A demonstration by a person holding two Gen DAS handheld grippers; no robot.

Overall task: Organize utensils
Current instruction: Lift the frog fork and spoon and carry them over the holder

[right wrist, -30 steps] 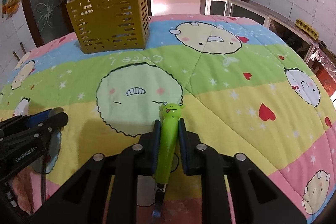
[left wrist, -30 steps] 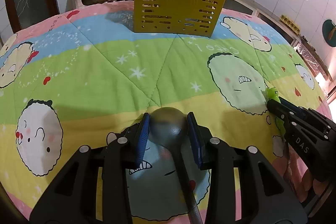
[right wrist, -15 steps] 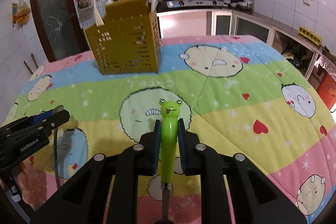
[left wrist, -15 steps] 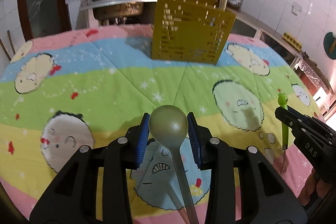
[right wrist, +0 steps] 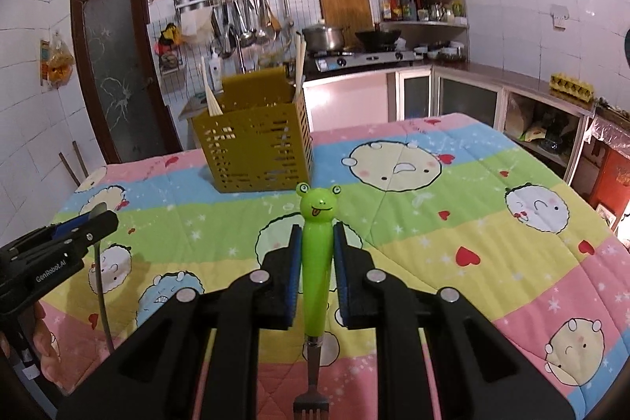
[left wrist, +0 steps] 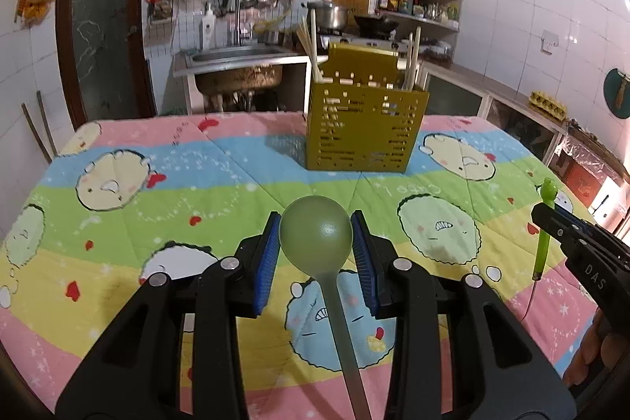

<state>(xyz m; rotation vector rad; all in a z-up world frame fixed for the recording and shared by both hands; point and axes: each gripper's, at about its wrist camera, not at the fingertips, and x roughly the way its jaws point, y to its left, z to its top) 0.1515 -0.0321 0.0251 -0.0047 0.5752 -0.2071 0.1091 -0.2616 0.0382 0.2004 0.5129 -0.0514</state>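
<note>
Left wrist: left tongs (left wrist: pixel 315 250) clamp smooth round ladle (left wrist: pixel 315 238); right tongs (right wrist: pixel 317 272) clamp glossy frog-handled fork (right wrist: pixel 316 258)

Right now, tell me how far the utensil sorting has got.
Done: chopsticks already stand in the yellow holder. In hand: the left gripper is shut on a grey-green spoon by its bowl; the right gripper is shut on a frog-handled fork. Left: both are held above the quilt, short of the holder, not yet dropped in.
</note>
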